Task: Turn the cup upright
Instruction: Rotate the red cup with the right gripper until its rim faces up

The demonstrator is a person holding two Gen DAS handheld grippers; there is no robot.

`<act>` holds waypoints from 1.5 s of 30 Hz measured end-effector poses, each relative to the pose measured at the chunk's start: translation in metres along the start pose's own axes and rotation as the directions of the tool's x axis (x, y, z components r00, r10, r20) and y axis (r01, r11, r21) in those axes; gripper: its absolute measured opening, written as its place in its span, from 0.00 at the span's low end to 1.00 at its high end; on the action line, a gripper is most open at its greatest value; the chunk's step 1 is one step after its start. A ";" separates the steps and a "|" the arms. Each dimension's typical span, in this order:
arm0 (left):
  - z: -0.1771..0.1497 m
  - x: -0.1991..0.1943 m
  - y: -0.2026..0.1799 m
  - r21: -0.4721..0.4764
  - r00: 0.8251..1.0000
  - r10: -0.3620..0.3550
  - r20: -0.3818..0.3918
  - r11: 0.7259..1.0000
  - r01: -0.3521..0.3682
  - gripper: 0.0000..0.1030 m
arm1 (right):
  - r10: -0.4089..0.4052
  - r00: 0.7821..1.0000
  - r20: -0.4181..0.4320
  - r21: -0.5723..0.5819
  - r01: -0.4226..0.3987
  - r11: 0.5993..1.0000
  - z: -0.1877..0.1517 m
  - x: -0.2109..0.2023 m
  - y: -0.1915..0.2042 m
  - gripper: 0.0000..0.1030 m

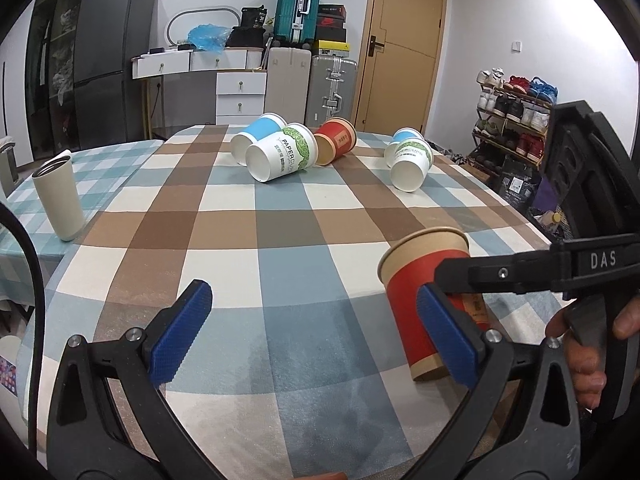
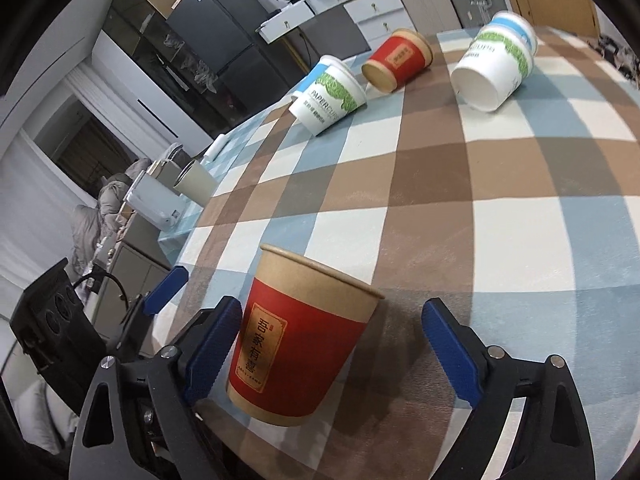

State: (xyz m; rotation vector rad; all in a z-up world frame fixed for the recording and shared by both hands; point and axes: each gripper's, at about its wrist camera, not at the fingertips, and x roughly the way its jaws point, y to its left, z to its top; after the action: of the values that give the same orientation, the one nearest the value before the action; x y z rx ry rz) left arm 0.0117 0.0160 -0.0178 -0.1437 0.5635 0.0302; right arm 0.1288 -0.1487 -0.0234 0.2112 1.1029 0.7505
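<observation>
Left wrist: left gripper (image 1: 316, 330) spread wide, holding nothing; red cup (image 1: 424, 300) upright on checked tablecloth (image 1: 280, 224) beside its right finger. Right wrist: right gripper (image 2: 332, 350) wide apart around cup (image 2: 296, 344), left pad touching, right pad clear

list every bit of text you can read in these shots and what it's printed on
"PAPERCUPS": on the green-and-white paper cup lying on its side; the smaller print beside it is too blurred to read.
"PAPERCUPS": on the second green-and-white cup, only partly legible.
"DAS": on the right gripper's black arm, seen in the left wrist view.
"吾家有喜": gold label on the near red cup; the small line beneath is unreadable.
Far red cup label: too small.
</observation>
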 end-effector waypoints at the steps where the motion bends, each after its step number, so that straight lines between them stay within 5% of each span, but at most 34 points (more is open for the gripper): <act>1: -0.001 0.000 -0.001 0.003 1.000 -0.002 -0.002 1.000 0.002 0.99 | 0.017 1.000 -0.006 0.009 -0.017 1.000 0.001 0.001 -0.001 0.88; 12: -0.004 0.005 -0.005 0.021 1.000 -0.005 -0.024 1.000 0.006 0.99 | 0.212 0.975 -0.066 0.146 -0.201 0.969 0.010 0.016 -0.017 0.68; 18: -0.005 0.006 -0.004 0.012 1.000 -0.006 -0.029 1.000 0.006 0.99 | 0.199 0.980 -0.028 0.118 -0.194 0.974 0.008 0.007 -0.017 0.64; 23: -0.003 0.008 0.003 -0.020 0.999 -0.003 -0.037 1.000 0.002 0.99 | 0.028 0.995 0.092 -0.052 -0.023 0.998 0.006 -0.014 0.002 0.64; 29: -0.003 0.009 0.011 -0.056 0.999 -0.002 -0.045 0.998 0.000 0.99 | -0.133 0.958 0.256 -0.206 0.188 0.960 0.001 -0.022 0.025 0.64; 37: -0.003 0.011 0.011 -0.049 0.999 -0.009 -0.044 0.999 0.007 0.99 | -0.172 0.920 0.352 -0.252 0.270 0.929 0.006 -0.016 0.039 0.64; 45: -0.003 0.011 0.010 -0.046 0.999 -0.010 -0.044 0.999 0.008 0.99 | -0.207 0.926 0.315 -0.261 0.294 0.920 0.012 0.001 0.041 0.64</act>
State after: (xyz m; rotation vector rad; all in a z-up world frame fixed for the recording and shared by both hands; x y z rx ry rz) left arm 0.0184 0.0253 -0.0276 -0.1922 0.6065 0.0317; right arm 0.1211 -0.1158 0.0020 -0.0864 0.7137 0.6239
